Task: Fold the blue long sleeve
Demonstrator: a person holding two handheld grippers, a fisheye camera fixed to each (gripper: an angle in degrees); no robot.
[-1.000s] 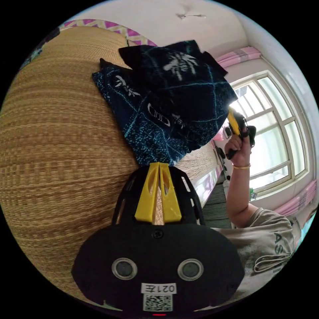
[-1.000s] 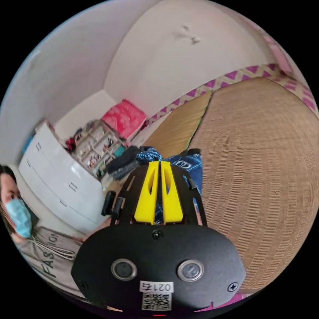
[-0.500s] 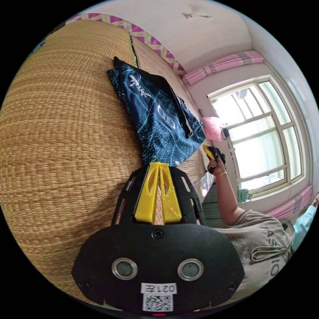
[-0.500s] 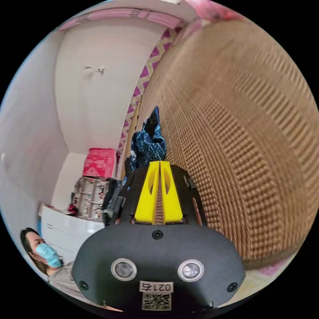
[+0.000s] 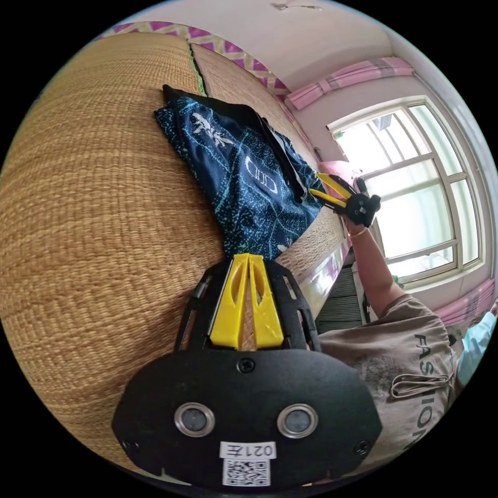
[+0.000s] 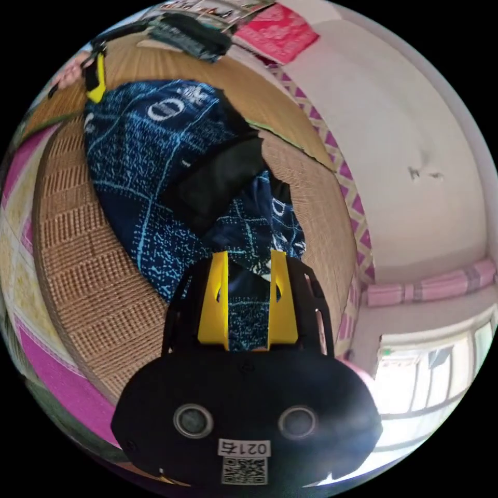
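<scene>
Two yellow-jawed grippers are working on the blue shirt (image 5: 244, 181), which lies spread on the woven straw mat (image 5: 93, 233).

From the left gripper view you get the window (image 5: 415, 192) beyond the mat's edge, the pink curtain (image 5: 353, 78) above it, and the person's arm (image 5: 373, 270) reaching in toward the shirt's far edge. The right gripper view looks the other way across the shirt: a pink box (image 6: 277, 31) and some dark clothes (image 6: 189, 31) sit past the shirt's far side, plus a black patch (image 6: 223, 176) on the shirt.

The left gripper (image 5: 249, 258) has its jaws pressed together, with the shirt's near corner right at the tips; looks pinched. In the right gripper view it's just a bit of yellow (image 6: 96, 78) at the shirt's far corner.

The right gripper (image 6: 248, 257) has its jaws spread wide, with shirt fabric lying between them and neither jaw clamping it. The left gripper view shows it (image 5: 324, 188) spread too, at the shirt's window-side edge.
</scene>
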